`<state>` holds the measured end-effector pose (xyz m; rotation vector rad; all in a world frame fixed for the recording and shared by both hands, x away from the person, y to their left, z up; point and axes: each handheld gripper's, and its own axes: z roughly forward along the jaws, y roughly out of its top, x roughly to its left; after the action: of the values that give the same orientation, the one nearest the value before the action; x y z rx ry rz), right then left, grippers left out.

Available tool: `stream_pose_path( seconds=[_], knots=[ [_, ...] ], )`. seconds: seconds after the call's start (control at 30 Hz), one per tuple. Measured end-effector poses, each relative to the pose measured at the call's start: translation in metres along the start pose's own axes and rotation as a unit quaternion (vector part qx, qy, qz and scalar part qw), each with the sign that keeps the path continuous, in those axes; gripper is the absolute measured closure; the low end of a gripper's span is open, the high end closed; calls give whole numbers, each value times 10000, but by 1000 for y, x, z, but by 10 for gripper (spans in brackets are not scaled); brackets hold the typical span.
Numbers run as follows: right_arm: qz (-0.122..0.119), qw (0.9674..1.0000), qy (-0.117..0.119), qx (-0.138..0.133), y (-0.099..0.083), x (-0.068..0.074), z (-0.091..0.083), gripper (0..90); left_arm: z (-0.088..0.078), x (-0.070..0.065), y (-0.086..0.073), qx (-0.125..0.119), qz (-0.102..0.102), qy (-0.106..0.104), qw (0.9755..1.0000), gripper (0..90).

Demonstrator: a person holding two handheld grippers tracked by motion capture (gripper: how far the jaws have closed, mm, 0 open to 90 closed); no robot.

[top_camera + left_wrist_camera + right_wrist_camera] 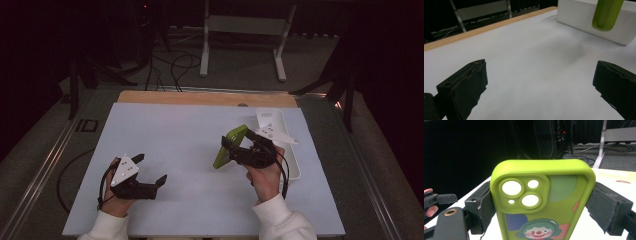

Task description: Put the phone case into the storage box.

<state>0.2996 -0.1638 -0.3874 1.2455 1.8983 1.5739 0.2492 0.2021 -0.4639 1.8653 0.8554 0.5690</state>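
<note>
The right tongs (235,146) are closed on a lime-green phone case (229,146), 1 black jaw pressed against each long side; in the right gripper view the case (541,202) stands upright between the jaws, showing its raised camera block with 3 round cut-outs and a printed clown face below; the case is held clear of the bench (175,150), tilted, towards the bench's right edge and just beside a white rectangular tray (295,167) that lies along that edge; the right hand (264,177) grips the tool from the near side. The left tongs (150,170) sit near the bench's near left corner, jaws spread wide apart with nothing between them; the left gripper view shows bare pale bench surface (529,65) between the 2 jaws, with the tray (584,17) and the hanging case (606,13) beyond; the left hand (112,192) holds that tool low over the bench.
</note>
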Motion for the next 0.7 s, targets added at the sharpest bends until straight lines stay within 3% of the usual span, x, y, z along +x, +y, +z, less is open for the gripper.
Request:
stream_pose_path(
  seconds=[0.47, 0.7],
  knots=[
    [-7, 10000, -37, 4, 0, -2, 1, 159, -18, 8, -28, 1, -154, 118, 9998, 0],
    [-12, 10000, -56, -3, 2, -3, 1, 159, -23, 10, -32, -159, -223, 223, 9994, 0]
  ],
)
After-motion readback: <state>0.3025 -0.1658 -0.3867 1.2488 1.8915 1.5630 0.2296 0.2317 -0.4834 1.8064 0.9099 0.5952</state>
